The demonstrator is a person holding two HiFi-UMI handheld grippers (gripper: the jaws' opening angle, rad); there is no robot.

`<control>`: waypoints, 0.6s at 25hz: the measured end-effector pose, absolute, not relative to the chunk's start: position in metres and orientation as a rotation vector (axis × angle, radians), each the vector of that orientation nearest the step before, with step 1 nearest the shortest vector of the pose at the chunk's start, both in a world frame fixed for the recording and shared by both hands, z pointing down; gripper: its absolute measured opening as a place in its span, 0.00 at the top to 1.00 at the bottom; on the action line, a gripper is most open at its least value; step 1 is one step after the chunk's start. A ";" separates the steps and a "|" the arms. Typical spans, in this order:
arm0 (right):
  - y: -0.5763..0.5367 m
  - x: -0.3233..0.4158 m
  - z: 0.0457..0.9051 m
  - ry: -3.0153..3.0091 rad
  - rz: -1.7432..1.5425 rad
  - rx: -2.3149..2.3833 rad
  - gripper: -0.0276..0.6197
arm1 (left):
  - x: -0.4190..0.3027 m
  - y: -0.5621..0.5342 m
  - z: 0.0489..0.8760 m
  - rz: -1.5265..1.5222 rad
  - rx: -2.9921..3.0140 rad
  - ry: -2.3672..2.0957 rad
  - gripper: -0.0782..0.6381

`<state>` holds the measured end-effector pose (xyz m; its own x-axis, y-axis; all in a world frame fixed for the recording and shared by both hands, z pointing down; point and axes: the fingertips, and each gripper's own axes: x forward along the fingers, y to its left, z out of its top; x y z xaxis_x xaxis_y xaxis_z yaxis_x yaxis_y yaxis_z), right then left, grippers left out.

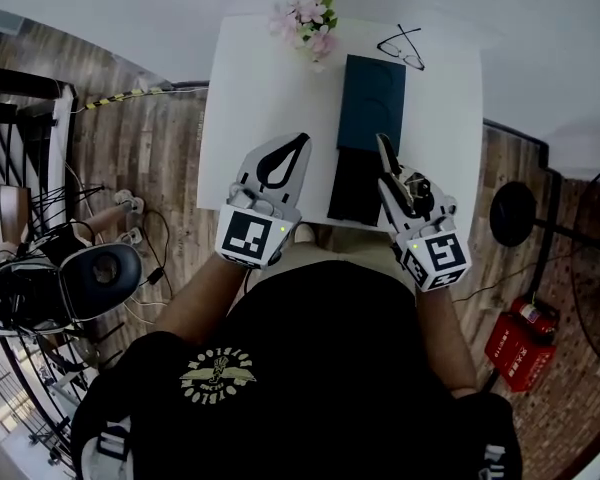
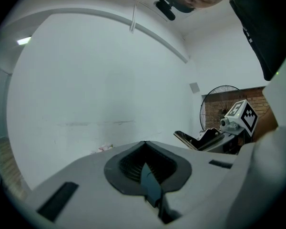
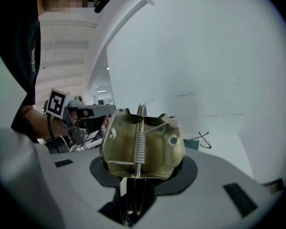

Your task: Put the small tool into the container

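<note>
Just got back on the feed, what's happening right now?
A person holds a gripper in each hand over the white table. The right gripper is shut on the small tool, a brass-coloured spring piece, raised near the dark container but not yet in it. The left gripper is shut and empty.

The left gripper point(image 1: 300, 143) is hovering over the desk point(image 1: 245, 98) edge, jaws together; the right gripper point(image 1: 385, 150) is pinching the small tool point(image 3: 142, 142).
</note>
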<state>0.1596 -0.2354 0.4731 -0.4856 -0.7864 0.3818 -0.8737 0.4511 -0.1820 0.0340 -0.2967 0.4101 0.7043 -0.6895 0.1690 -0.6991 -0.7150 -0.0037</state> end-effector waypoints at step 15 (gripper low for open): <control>-0.231 0.145 0.569 -2.326 0.707 1.280 0.73 | 0.024 -0.289 0.417 0.271 2.816 -1.176 0.88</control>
<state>0.1446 -0.2309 0.5692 -0.5061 -0.6598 0.5555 -0.8573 0.4554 -0.2401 0.0242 -0.2889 0.4173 0.6901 -0.6978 0.1918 -0.7115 -0.7026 0.0036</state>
